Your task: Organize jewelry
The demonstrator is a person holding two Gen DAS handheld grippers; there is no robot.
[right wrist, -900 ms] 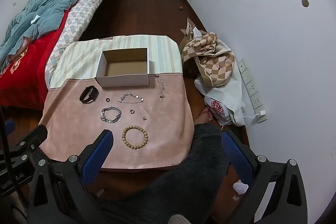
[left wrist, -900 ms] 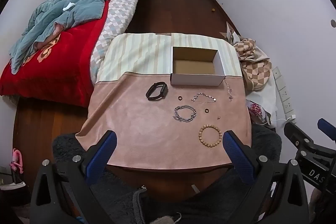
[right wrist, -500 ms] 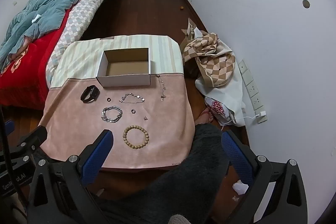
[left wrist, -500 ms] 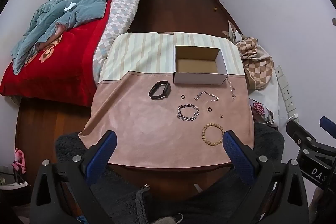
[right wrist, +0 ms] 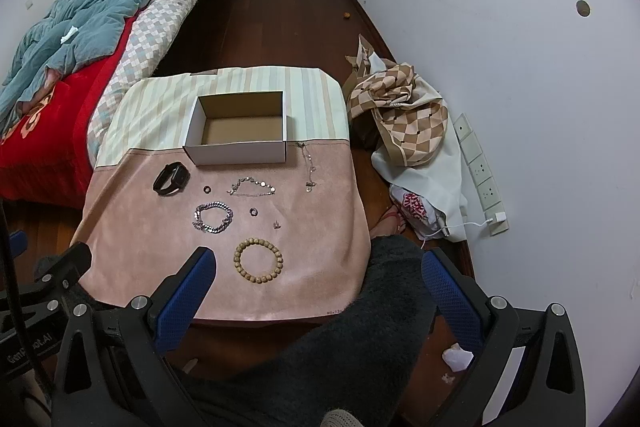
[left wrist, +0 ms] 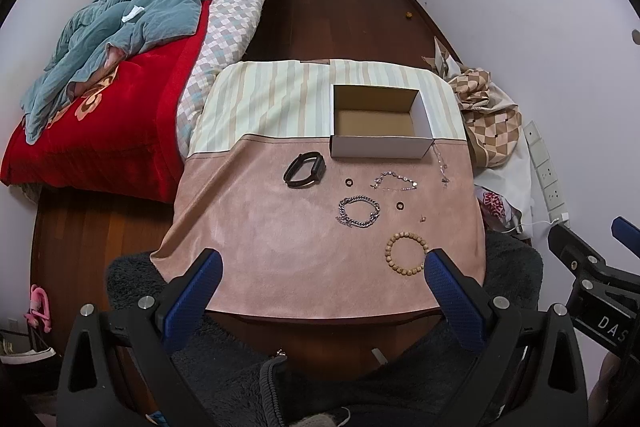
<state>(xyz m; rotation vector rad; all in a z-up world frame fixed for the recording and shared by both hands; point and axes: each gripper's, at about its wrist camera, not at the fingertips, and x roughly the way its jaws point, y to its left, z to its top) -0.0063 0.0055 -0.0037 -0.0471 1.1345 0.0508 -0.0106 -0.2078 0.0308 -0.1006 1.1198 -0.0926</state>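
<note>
Jewelry: wooden bead bracelet (right wrist: 258, 262) nearest, others spread before empty box (right wrist: 240, 131) for sorting; left gripper (left wrist: 320, 271), right gripper (right wrist: 316, 271) both spread wide, empty.

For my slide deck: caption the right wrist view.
Open right tool above wooden bead bracelet, jewelry laid out before an empty cardboard box.

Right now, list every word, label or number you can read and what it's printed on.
"DAS", cut off at the frame edge: on the right gripper body.
"Gen", two blurred letters, "ot.AI": on the left gripper body.
Red print on the white bag: too blurred to read.
</note>
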